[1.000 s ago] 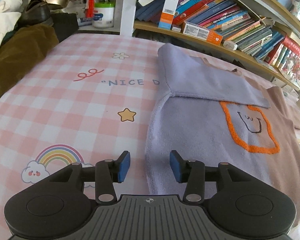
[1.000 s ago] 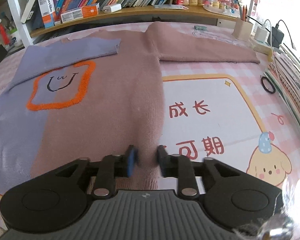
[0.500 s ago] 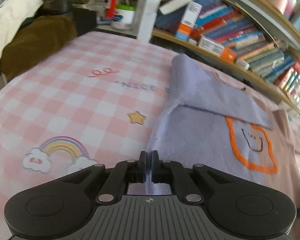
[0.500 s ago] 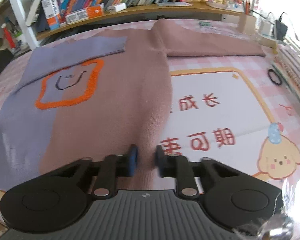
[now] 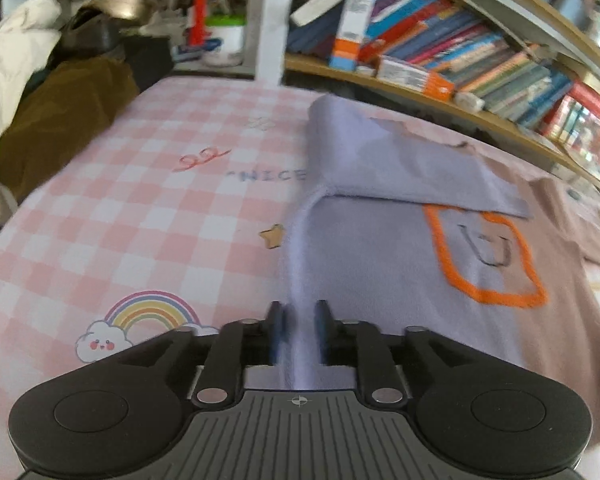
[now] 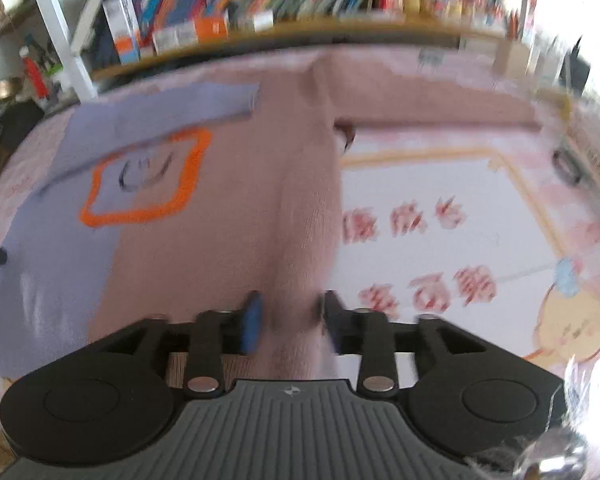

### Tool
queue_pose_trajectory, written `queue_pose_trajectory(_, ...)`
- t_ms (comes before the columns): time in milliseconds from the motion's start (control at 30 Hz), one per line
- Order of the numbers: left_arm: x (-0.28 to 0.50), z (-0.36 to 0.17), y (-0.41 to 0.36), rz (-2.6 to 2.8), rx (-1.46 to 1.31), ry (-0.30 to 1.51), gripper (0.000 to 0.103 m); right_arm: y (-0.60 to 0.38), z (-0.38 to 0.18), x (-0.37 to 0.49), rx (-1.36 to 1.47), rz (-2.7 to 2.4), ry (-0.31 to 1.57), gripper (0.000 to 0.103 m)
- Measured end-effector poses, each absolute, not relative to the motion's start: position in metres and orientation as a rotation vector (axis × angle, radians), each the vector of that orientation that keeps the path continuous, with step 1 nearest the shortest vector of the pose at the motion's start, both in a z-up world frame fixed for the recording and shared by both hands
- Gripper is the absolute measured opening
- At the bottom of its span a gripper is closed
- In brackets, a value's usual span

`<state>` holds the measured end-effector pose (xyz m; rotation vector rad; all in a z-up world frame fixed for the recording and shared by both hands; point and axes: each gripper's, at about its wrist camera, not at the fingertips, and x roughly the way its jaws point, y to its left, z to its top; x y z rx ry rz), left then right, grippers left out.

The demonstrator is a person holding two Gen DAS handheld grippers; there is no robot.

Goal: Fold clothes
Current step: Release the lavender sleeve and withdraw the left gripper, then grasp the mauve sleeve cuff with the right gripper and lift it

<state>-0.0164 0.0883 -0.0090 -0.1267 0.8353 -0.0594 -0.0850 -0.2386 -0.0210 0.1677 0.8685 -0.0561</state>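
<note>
Left gripper (image 5: 299,330): jaws opening, blue pads a little apart w/ a raised ridge of the sweater (image 5: 380,264)'s lilac side edge running up between them. Fabric fills most of the gap; can't tell if the pads press it, pic is blurred. The ridge runs away from the gripper toward the far lilac sleeve (image 5: 400,168), which is folded across the chest and lies over the top of the orange-outlined patch (image 5: 488,256). Left of the gripper is bare pink-check tablecloth (image 5: 140,216), w/ a rainbow-and-cloud print (image 5: 140,320) just beside the left finger and a star print (image 5: 274,236) touching the sweater edge.

Right gripper (image 6: 290,320): jaws opening too, gap wider, w/ a hump of the sweater's brown hem/side edge standing between the pads. The fabric looks clear of the left pad; the right side is too blurred to call. From there the brown edge runs straight away to the armpit, where the brown sleeve (image 6: 440,104) lies stretched flat to the right. Lilac half is on the left. The cloth's white panel w/ red characters (image 6: 420,248) sits right beside the gripper.

Bookshelf (image 6: 260,8) beyond the table's far edge.
</note>
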Motion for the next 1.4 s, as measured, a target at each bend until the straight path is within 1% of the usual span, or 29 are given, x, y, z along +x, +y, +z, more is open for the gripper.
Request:
queue_pose_trajectory(33, -0.02, -0.004, 0.083, -0.071, -0.109, 0.826, 0.043, -0.242, -0.014, -0.088, 0.164, -0.056, 0.846, 0.051)
queue_pose_trajectory(67, -0.025, 0.002, 0.076, -0.092, -0.088, 0.811, 0.05, -0.246, -0.007, -0.089, 0.162, -0.063, 0.828, 0.058)
queue_pose_trajectory(100, -0.03, 0.008, 0.067, -0.12, -0.064, 0.796, 0.064, -0.252, -0.001, -0.09, 0.162, -0.076, 0.812, 0.061)
queue_pose_trajectory(133, -0.034, 0.012, 0.058, -0.148, -0.047, 0.78, 0.071, -0.258, 0.005, -0.091, 0.163, -0.091, 0.795, 0.065)
queue_pose_trajectory(167, -0.038, 0.016, 0.05, -0.176, -0.03, 0.764, 0.073, -0.267, 0.011, -0.09, 0.167, -0.11, 0.779, 0.067)
queue_pose_trajectory(233, -0.042, 0.02, 0.034, -0.216, -0.008, 0.755, 0.081, -0.286, 0.02, -0.086, 0.175, -0.139, 0.755, 0.071)
queue_pose_trajectory(300, -0.045, 0.02, 0.02, -0.248, 0.008, 0.753, 0.084, -0.306, 0.03, -0.078, 0.166, -0.168, 0.741, 0.074)
queue_pose_trajectory(367, -0.045, 0.018, 0.011, -0.262, 0.016, 0.766, 0.085, -0.327, 0.037, -0.066, 0.145, -0.181, 0.727, 0.079)
queue_pose_trajectory(533, -0.04, 0.013, -0.008, -0.224, -0.002, 0.8, 0.085, -0.384, 0.035, -0.016, 0.103, -0.192, 0.76, 0.079)
queue_pose_trajectory(867, -0.034, 0.011, -0.059, -0.067, -0.026, 0.84, 0.085, -0.497, -0.012, 0.086, 0.122, -0.223, 0.913, 0.079)
queue_pose_trajectory(1133, -0.027, 0.015, -0.088, -0.002, -0.021, 0.842, 0.085, -0.532, -0.036, 0.13, 0.114, -0.269, 0.971, 0.079)
queue_pose_trajectory(1400, -0.017, 0.015, -0.101, 0.04, -0.034, 0.839, 0.085, -0.53, -0.046, 0.14, 0.059, -0.227, 1.003, 0.076)
